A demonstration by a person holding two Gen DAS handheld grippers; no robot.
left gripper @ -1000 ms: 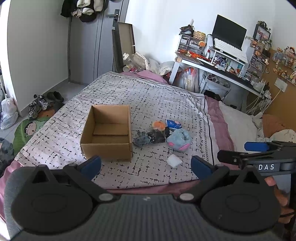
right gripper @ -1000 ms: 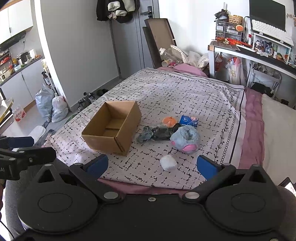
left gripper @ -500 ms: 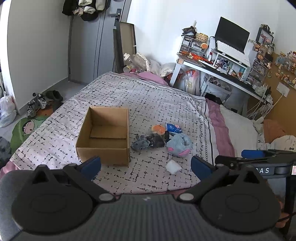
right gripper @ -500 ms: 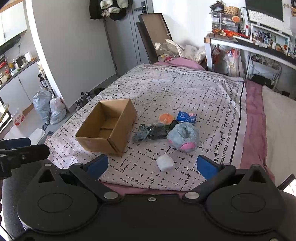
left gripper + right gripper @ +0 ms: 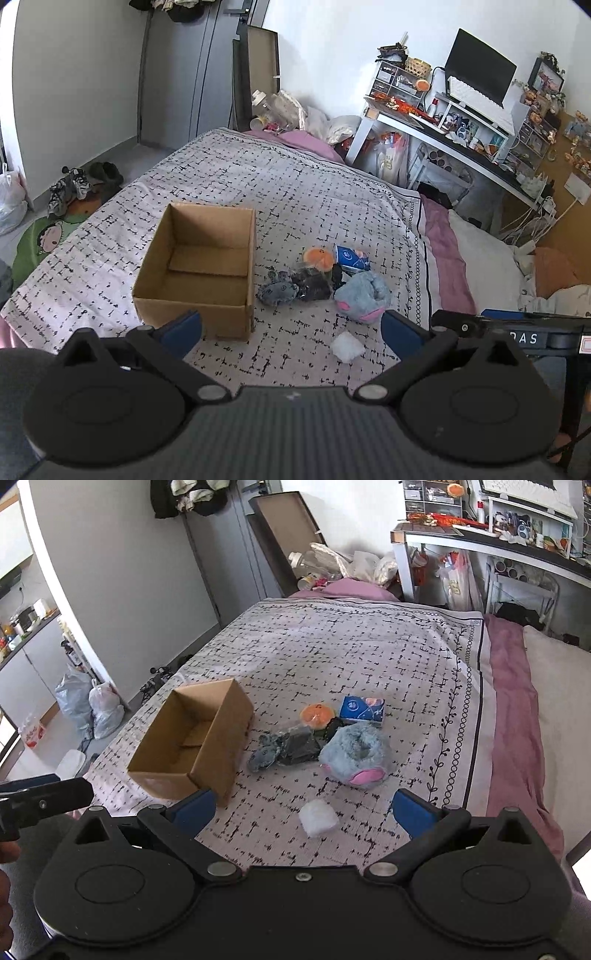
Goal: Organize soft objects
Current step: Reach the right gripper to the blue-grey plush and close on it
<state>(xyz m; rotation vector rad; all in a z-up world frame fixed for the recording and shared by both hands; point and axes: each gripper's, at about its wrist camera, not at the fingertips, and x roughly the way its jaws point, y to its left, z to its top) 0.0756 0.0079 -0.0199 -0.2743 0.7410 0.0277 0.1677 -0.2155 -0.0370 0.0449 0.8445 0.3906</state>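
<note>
An empty cardboard box (image 5: 199, 269) (image 5: 192, 742) stands open on the patterned bedspread (image 5: 295, 192). To its right lies a cluster of soft things: a blue-and-pink plush (image 5: 364, 297) (image 5: 356, 755), a grey plush (image 5: 277, 291) (image 5: 264, 755), a dark bundle (image 5: 312, 284), an orange plush (image 5: 318, 257) (image 5: 317, 713) and a blue tissue pack (image 5: 351, 256) (image 5: 362, 708). A white soft lump (image 5: 346, 347) (image 5: 318, 816) lies nearest. My left gripper (image 5: 291, 328) and right gripper (image 5: 301, 810) both hover open and empty above the bed's near edge.
A cluttered desk (image 5: 454, 125) with a monitor stands at the back right. Pillows (image 5: 480, 251) line the bed's right side. Shoes (image 5: 70, 184) and bags (image 5: 92, 705) sit on the floor at the left. A door (image 5: 173, 62) is behind.
Both grippers have moved forward and slightly higher over the bed, so the box and soft things look closer. Nothing on the bed has shifted.
</note>
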